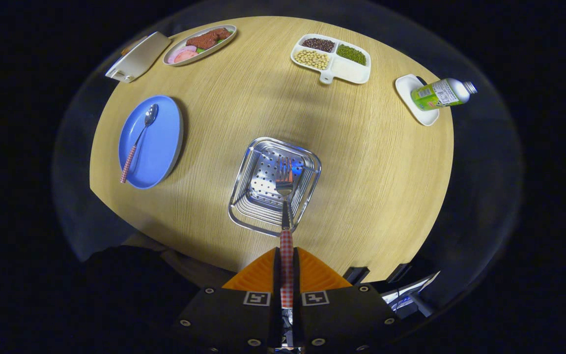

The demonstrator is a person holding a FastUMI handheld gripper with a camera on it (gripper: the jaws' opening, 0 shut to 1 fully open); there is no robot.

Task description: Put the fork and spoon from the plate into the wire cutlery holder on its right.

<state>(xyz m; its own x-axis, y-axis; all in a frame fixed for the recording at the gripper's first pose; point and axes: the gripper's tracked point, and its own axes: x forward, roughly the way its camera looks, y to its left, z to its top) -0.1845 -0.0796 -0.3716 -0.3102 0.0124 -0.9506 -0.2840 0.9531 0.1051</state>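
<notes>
Claw (286,268) is clamped on the red-and-white checked handle of the metal fork (285,196); both fingers (256,275) press the handle from either side, and it runs straight up between them. Fork points forward, tines ahead of the fingers, hanging over the open top of the silver wire cutlery holder (253,196). The tines overlap the holder's far inner wall and perforated base as seen from above; can't tell whether the fork touches the holder or sits above it.

Holder stands on the round light-wood counter (361,172), just ahead of the claw and near the counter's close edge.

Round blue plate (162,142) sits to the holder's left, well apart from it. The metal spoon with matching checked handle (138,142) lies on the plate, bowl toward the far side, handle end reaching over the plate's near rim.

Other items on the far side of the counter:
- oval plate with brown meat slices and pink slices (199,43), far left
- white rectangular lidded container (138,58) beside that plate, at the counter's edge
- white divided tray with dark beans, green beans and pale beans (349,71), beyond the holder
- small white dish (410,98) at the far right edge, with a green-labelled bottle lying on its side (440,93) across it, neck sticking out past the counter's edge
</notes>
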